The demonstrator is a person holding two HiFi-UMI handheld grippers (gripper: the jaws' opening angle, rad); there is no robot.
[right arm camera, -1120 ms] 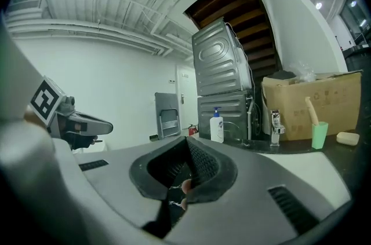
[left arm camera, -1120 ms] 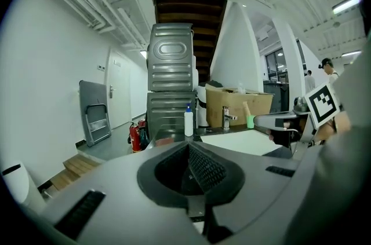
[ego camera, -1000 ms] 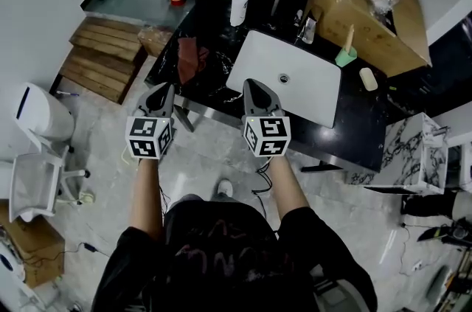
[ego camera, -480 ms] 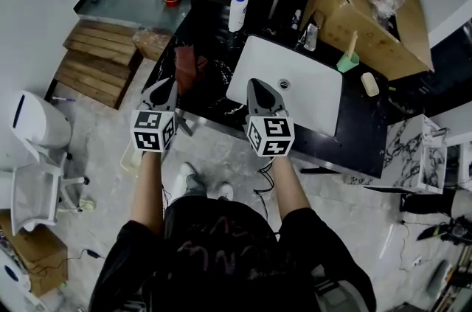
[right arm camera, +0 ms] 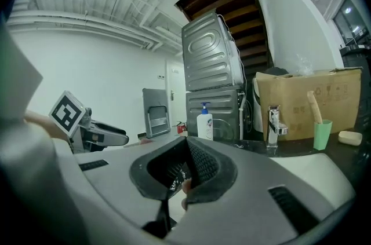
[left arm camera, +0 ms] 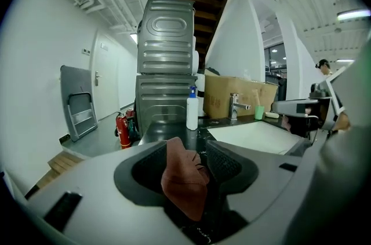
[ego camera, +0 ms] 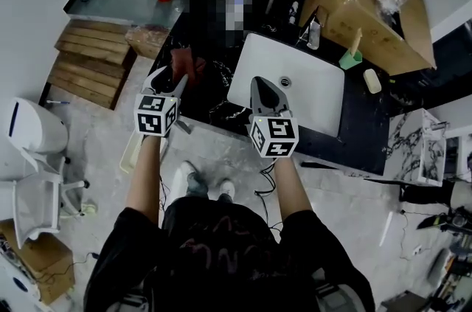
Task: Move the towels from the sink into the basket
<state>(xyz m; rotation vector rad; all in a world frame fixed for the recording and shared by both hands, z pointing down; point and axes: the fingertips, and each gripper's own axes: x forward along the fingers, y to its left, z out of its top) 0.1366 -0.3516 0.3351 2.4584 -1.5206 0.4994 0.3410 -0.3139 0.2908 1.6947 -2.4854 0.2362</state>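
The crumpled red-brown towel [left arm camera: 184,180], lying on the black table [ego camera: 210,93] beside the white sink [ego camera: 310,93], is being reached for between the just-opened, spread jaws of the left tool [left arm camera: 188,151], while the right tool [right arm camera: 186,145] is pressed together, so a squeeze is probably needed next.

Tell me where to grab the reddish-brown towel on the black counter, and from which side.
Grip the raised fold of the crumpled reddish-brown towel, which peaks up off the black counter left of the sink. Come in from the counter's front edge, nearly level, with the left gripper: its jaws have just been opening, and that fold shows between them, apparently unpressed.
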